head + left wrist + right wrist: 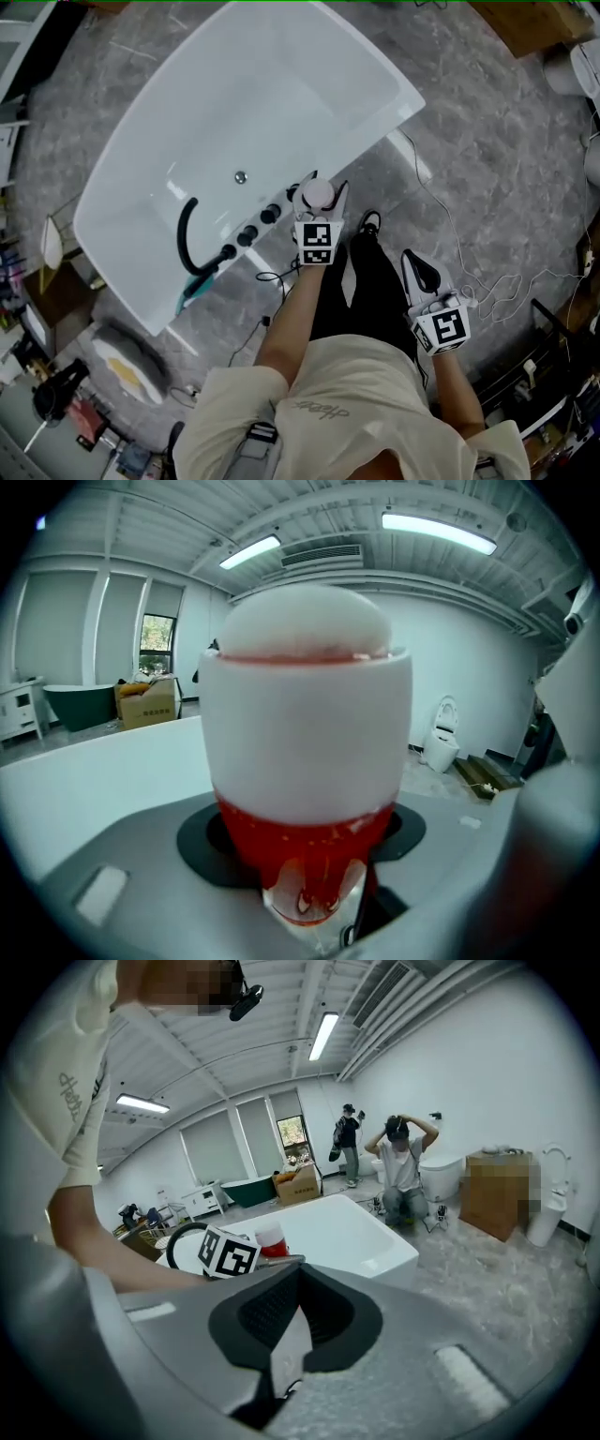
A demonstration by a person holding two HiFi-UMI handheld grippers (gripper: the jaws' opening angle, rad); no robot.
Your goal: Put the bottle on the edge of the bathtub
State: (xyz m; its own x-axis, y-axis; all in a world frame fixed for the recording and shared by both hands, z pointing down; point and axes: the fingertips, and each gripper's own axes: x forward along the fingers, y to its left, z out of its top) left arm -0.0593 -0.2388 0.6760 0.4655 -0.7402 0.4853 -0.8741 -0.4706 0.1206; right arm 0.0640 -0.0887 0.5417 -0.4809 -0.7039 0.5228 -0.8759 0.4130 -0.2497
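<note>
A red bottle with a white cap (315,194) sits between the jaws of my left gripper (320,200), which is shut on it. It is held upright right at the near rim of the white bathtub (141,178), beside the black tap knobs (259,223). In the left gripper view the bottle (307,733) fills the middle, and the left gripper (309,897) clasps its red lower part. My right gripper (419,272) hangs lower right over the floor, jaws together and empty. From the right gripper (281,1354) I see the bottle (271,1241) over the tub.
A black shower hose (187,234) curves inside the tub near the knobs. White cables (450,244) trail across the grey floor right of the tub. A dark rack (553,347) stands at the right. Two people (403,1171) and a box are beyond the tub.
</note>
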